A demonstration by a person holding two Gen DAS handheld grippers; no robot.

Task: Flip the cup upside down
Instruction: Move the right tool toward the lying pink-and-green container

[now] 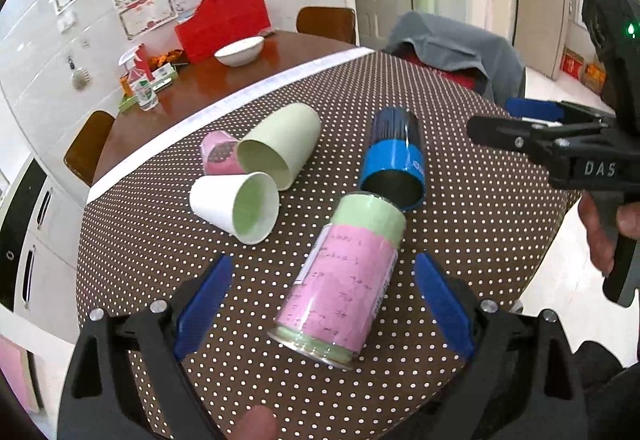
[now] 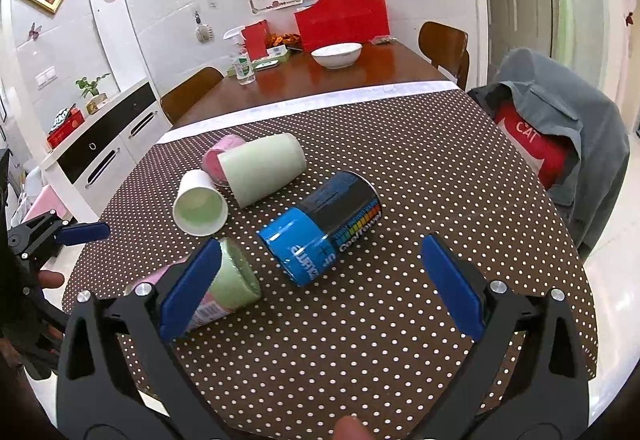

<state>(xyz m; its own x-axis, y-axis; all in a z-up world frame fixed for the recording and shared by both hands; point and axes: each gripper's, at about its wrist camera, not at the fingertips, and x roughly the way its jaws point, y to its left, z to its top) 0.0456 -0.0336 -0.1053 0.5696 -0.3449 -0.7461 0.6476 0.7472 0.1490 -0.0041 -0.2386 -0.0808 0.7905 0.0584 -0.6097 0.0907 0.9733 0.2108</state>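
Dotted tablecloth [image 1: 480, 240]: pink-green cup [image 1: 340, 288] lying btwn wide-apart left jaws.

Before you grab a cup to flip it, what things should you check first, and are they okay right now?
1. Left hand-held gripper open: ok, its jaws stand wide apart.
2. Right hand-held gripper open: ok, and it holds nothing.
3. Pink and green cup lined up between the left fingers: ok, but not gripped.
4. Cups upside down: not ok, all lie on their sides on the dotted tablecloth.
5. Room around the blue cup: ok on its right side; the pink and green cup lies close on its left.
6. White cup free to lift: cannot tell, it sits against the pale green cup.
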